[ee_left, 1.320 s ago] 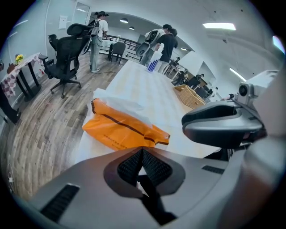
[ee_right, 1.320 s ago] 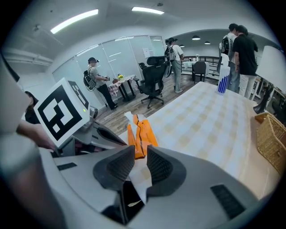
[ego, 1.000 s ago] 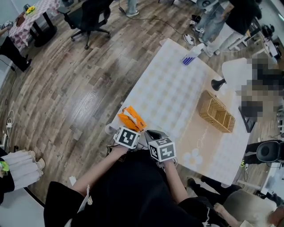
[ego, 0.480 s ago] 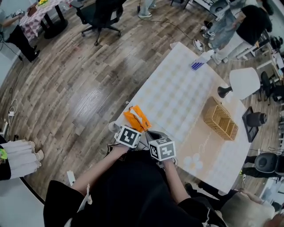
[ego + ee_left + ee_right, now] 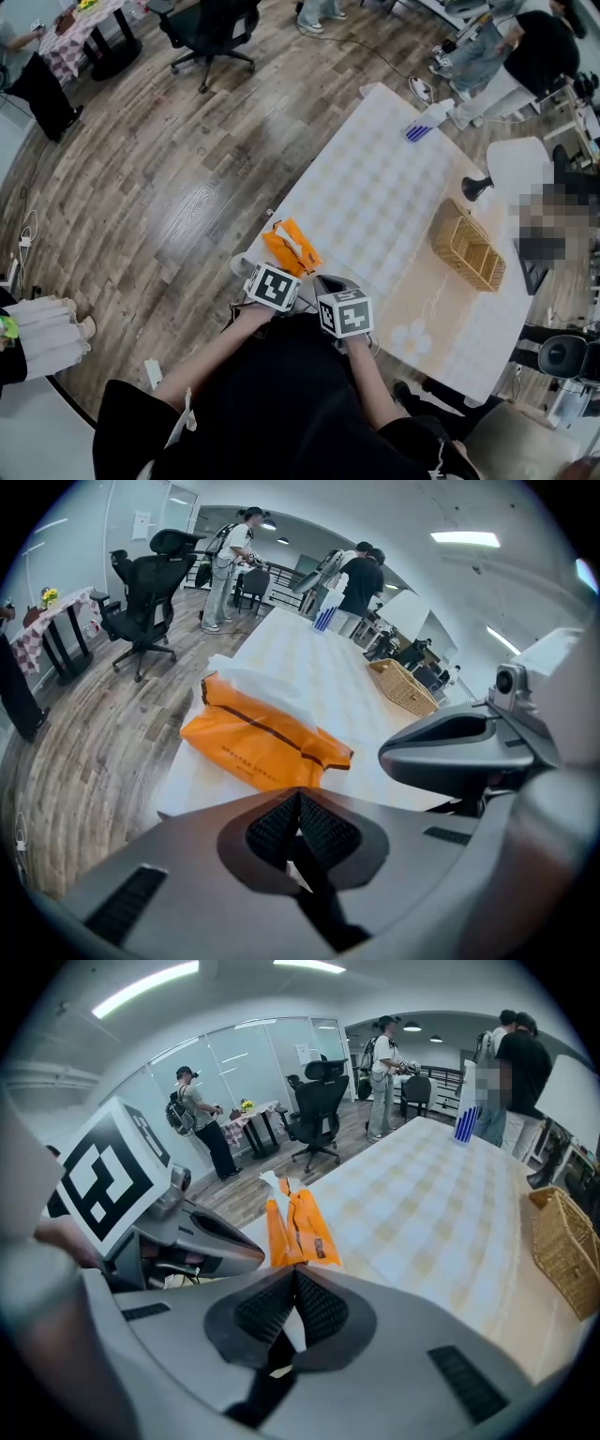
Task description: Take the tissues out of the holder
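Left tongs (image 5: 298,806) clenched, pads together, nothing between them. Right tongs (image 5: 295,1288) same: clenched, empty. I've got both side by side over the near corner of the worktop (image 5: 375,202). Orange tissue holder (image 5: 262,747) lies flat on the worktop just ahead of both tongs, not touching either. White tissue (image 5: 255,680) sticks out of the holder's end farthest from the tongs. Wicker basket (image 5: 466,247) sits well ahead of the tongs, off to the right.
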